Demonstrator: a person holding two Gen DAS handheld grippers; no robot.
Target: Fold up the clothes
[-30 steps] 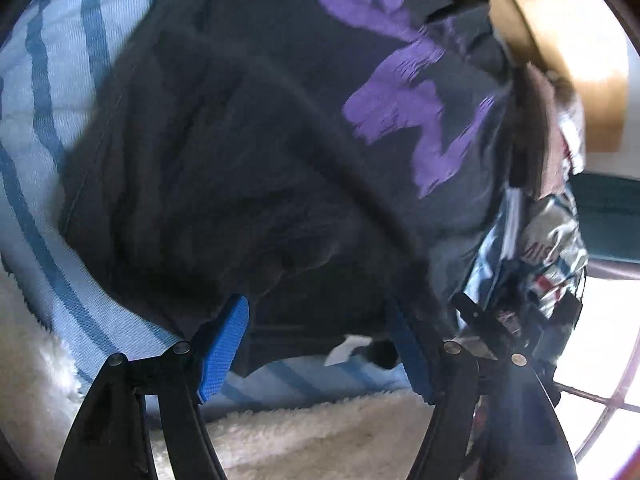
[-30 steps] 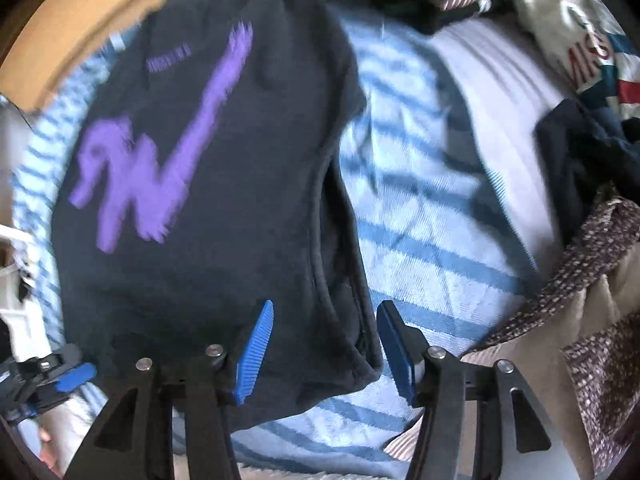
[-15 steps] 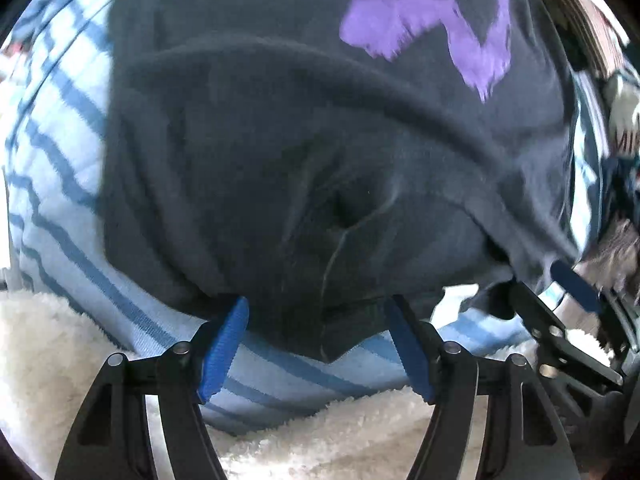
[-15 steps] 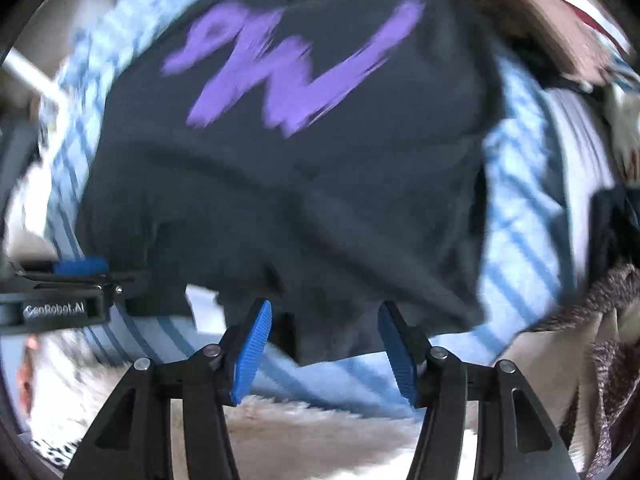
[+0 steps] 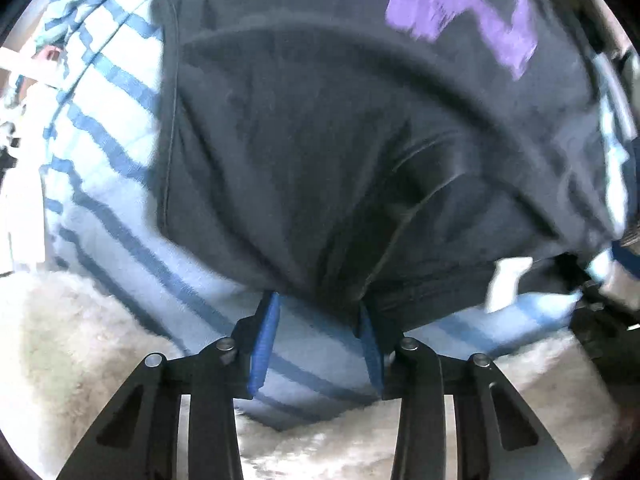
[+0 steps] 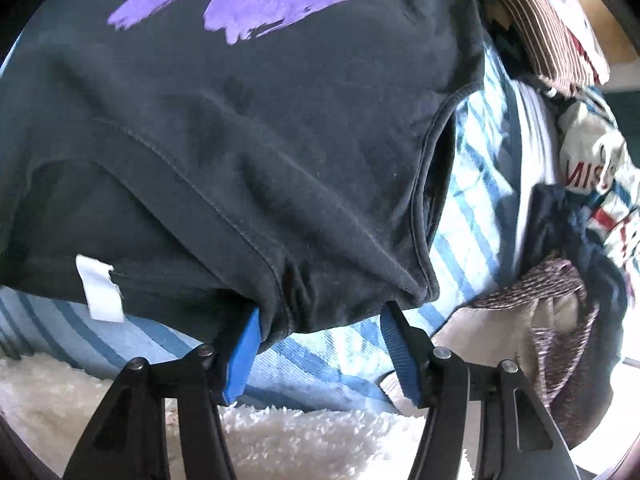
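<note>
1. Shirt (image 6: 248, 128): soft, light, limp cotton; drapes and bunches; spread on striped bed sheet (image 5: 120, 240).
2. Grip points: near hem corners, at the stitched edge.
3. Left hand-held gripper (image 5: 318, 312): jaws part-closed, astride bunched hem; pinch unclear.
4. Right hand-held gripper (image 6: 320, 322): likewise, astride hem corner.
5. Count: one shirt, two grippers, one label (image 6: 100, 294).

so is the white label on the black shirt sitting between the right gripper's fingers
No, the white label hangs from the black shirt hem, off to the side of the right gripper.
</note>
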